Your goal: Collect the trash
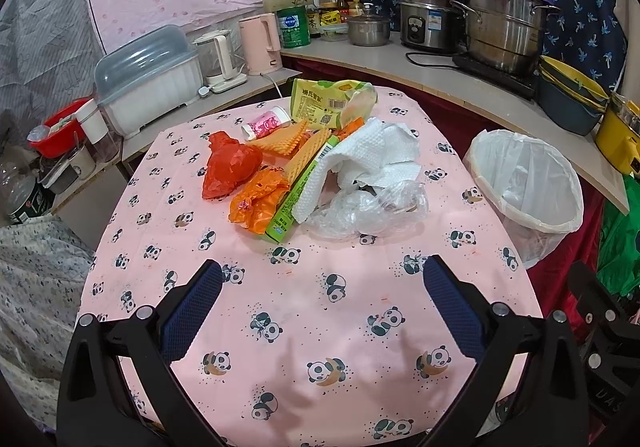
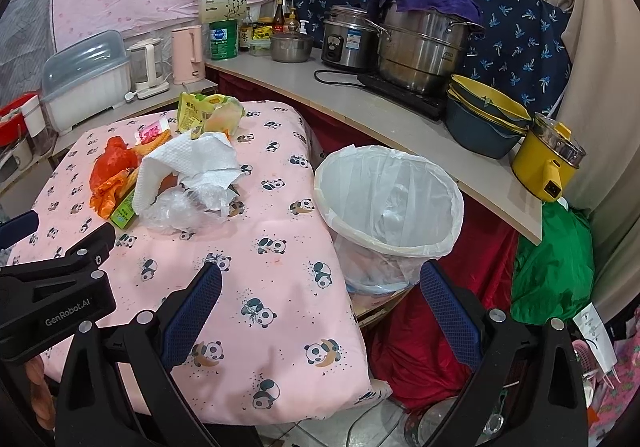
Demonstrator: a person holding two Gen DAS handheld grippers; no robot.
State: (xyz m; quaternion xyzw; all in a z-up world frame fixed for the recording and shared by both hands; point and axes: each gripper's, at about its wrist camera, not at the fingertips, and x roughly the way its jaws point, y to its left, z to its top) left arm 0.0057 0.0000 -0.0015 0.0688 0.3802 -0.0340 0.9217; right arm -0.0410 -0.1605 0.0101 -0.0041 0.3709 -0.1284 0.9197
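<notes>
A heap of trash lies on the pink panda tablecloth (image 1: 304, 311): a red plastic bag (image 1: 230, 167), an orange bag (image 1: 258, 203), a green carton (image 1: 298, 193), white paper towel (image 1: 372, 155), clear plastic film (image 1: 368, 211), a yellow-green snack packet (image 1: 320, 103) and a small pink cup (image 1: 266, 123). A white-lined trash bin (image 2: 388, 199) stands just off the table's right edge. My left gripper (image 1: 322, 275) hovers open over the near part of the table, short of the heap. My right gripper (image 2: 320, 279) is open near the table's right edge, in front of the bin.
A counter (image 2: 360, 111) runs behind and right, with a steel pot (image 2: 424, 43), rice cooker (image 2: 348, 43), stacked bowls (image 2: 484, 123) and a yellow pot (image 2: 552, 159). Kettles (image 1: 260, 43) and a lidded dish rack (image 1: 148, 79) stand at the back left. A green bag (image 2: 556, 263) sits on the floor.
</notes>
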